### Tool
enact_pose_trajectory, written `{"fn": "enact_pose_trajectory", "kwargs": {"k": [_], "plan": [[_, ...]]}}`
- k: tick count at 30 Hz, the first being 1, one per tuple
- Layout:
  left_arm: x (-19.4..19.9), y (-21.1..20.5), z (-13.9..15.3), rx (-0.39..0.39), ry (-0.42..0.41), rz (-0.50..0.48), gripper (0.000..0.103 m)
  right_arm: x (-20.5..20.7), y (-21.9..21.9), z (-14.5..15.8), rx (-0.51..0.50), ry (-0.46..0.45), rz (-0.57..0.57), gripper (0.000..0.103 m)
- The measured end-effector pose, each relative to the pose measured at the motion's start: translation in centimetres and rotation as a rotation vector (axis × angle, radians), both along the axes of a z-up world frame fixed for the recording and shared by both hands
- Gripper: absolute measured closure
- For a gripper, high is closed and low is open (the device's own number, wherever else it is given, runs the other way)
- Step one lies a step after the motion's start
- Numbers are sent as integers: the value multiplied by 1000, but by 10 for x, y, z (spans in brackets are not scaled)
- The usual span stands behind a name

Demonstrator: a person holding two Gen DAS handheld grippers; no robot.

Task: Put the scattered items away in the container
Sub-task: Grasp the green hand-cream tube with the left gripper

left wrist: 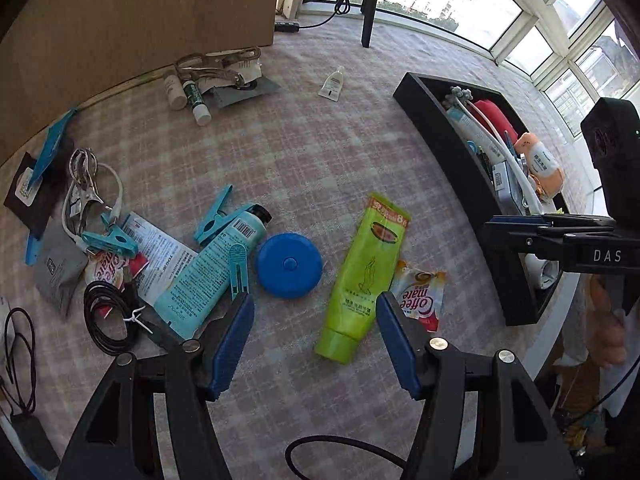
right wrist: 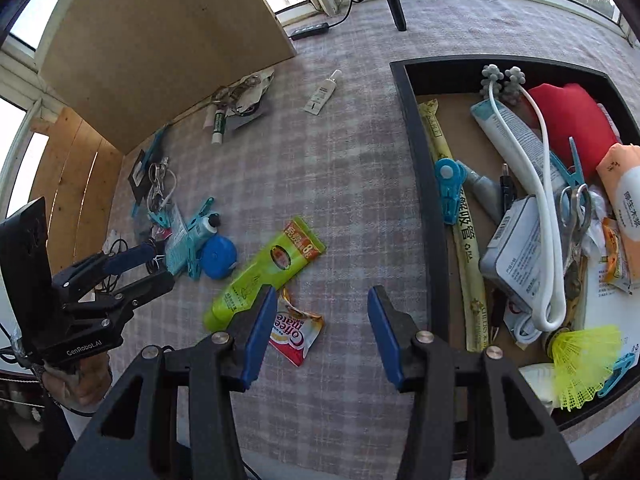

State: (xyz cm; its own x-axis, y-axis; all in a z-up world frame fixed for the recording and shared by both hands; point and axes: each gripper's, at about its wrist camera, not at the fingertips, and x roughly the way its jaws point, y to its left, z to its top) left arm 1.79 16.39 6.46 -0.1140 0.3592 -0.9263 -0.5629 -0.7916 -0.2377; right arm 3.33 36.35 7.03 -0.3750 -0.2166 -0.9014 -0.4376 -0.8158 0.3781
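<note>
Both the left gripper (left wrist: 314,340) and right gripper (right wrist: 322,336) are spread and empty above the green tube (left wrist: 362,276), which I think gets pinched next and carried to the black tray (right wrist: 424,208).

Home sunroom, wraparound windows (left wrist: 500,12), checked tablecloth (left wrist: 312,140), household clutter

A container (right wrist: 424,184) sits at the right of the table (right wrist: 352,168), crowded with items. Left of it lie a tube (right wrist: 260,272) and, touching it, a sachet (right wrist: 294,330). Further left sit a round tape measure (right wrist: 218,258), another tube (left wrist: 208,272), clothes pegs (left wrist: 218,220) and a coiled cord (left wrist: 108,312).
</note>
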Motion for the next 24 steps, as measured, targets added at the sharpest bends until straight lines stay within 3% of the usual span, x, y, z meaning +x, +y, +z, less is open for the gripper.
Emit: {"fn": "enact_pose_trajectory", "kwargs": {"k": [3,6,11,24], "plan": [[6,6,-18,-14,-27,-27,51,-15,-16,-19,-31,-21,13,57],[9,17,-31,-36,-38,-57,53,-29,-27,-36,-53,-46,15,62],[8,26,-45,-10,-89,-85,55,-44,-37,-57,-90,-67,2,67],[16,55,-49,-15,-74,-167,67,-52,-38,-81,-202,-69,-56,69]]}}
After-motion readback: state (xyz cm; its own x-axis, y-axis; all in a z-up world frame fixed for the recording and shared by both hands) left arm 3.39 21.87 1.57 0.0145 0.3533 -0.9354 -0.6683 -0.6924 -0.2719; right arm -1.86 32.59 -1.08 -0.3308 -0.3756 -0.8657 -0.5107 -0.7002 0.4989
